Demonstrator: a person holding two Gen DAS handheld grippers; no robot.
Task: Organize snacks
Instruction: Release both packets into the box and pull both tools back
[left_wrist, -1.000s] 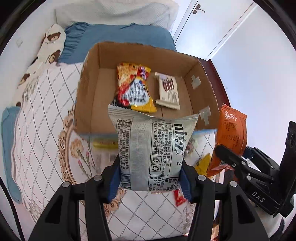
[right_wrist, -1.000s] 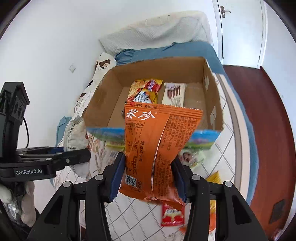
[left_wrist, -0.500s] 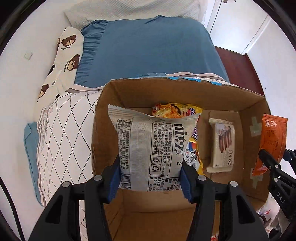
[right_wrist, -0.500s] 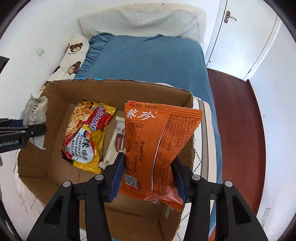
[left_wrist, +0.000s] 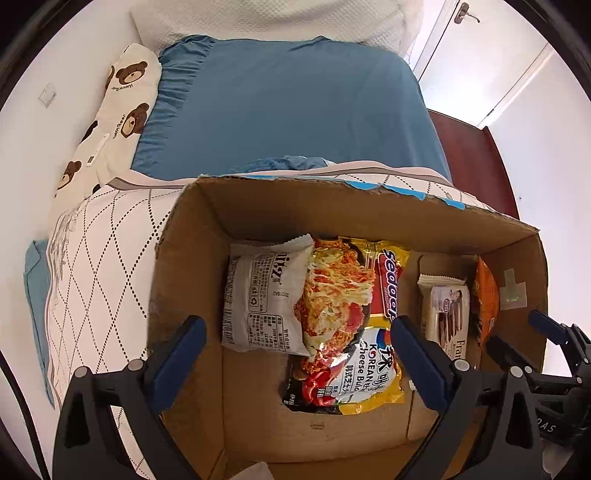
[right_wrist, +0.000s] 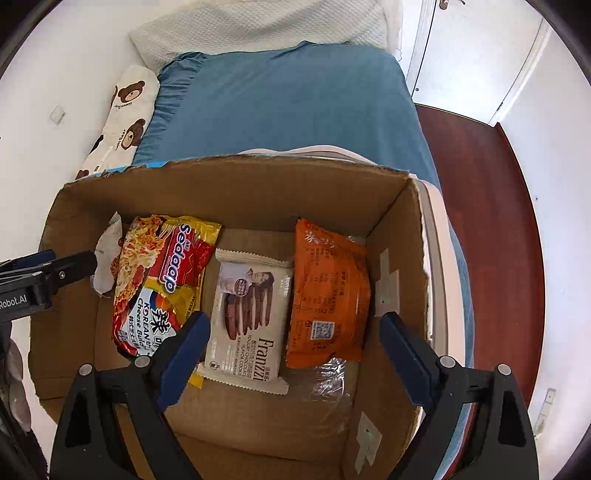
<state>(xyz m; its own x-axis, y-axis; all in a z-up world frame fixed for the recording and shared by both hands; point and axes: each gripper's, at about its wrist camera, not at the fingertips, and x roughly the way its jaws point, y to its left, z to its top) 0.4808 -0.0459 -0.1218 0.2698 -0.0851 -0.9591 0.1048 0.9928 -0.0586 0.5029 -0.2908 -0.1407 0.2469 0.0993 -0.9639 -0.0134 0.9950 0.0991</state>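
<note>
cardboard box (right_wrist: 391, 236) matt (torn rim) | noodle packet (right_wrist: 162, 280) glossy plastic

The left gripper (left_wrist: 297, 341) is spread wide, its two blue-padded fingers (left_wrist: 177, 350) well apart with nothing between them, angled downward. The right gripper (right_wrist: 291, 343) is likewise spread wide and empty, its blue pads (right_wrist: 404, 354) far from each other, also pointing down. In the left wrist view the right gripper (left_wrist: 517, 339) shows at the right edge, fingers parted. In the right wrist view only one black finger (right_wrist: 55, 269) of the left gripper shows at the left edge.
</note>
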